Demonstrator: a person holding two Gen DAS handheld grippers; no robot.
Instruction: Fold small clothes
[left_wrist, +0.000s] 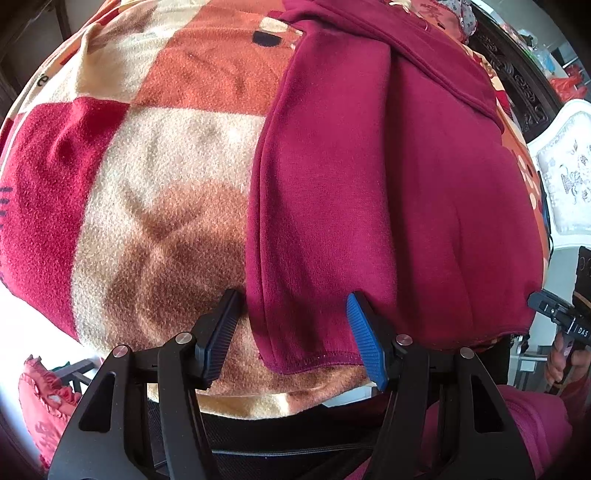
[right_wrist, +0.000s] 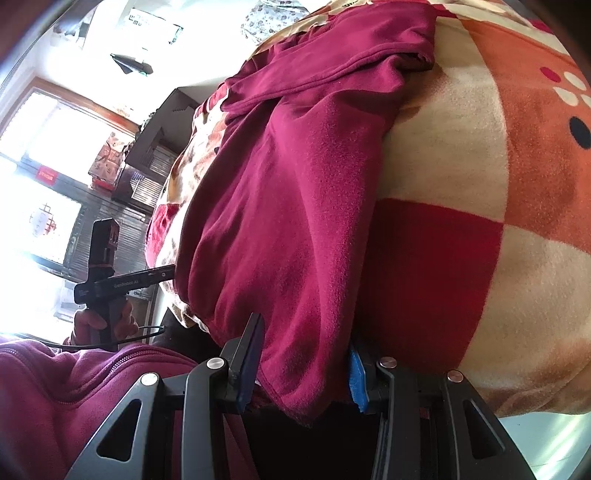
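- The dark red fleece garment (left_wrist: 406, 206) lies spread on a plush blanket of cream, orange and red squares (left_wrist: 155, 166), its hemmed lower edge towards the near edge of the blanket.
- In the left wrist view, the garment's left side is doubled over into a long lengthwise fold running away from the camera; a sleeve or upper part lies slantwise across the far end.
- The left gripper (left_wrist: 295, 339) points steeply down at the garment's near left corner. Its jaws stand apart, one blue ribbed pad on either side of the folded edge and hem. The pads (left_wrist: 365, 347) do not visibly press the cloth; the gripper reads as released, with the corner between its fingers.
- The right gripper (right_wrist: 303, 369) sits at the opposite near corner. In the right wrist view, a bunched thickness of the hem fills the gap between its two pads, and the blue pad (right_wrist: 357, 380) is partly buried by cloth. It is grasping the garment's corner.
- The person's left hand (right_wrist: 99, 321), seen in the right wrist view, grips the handle of the left gripper; a dark red zipped sleeve (right_wrist: 74, 391) shows below it.
- A carved dark wooden headboard (left_wrist: 517, 81) and a white ornamented chair back (left_wrist: 565, 173) stand beyond the blanket's far right edge.
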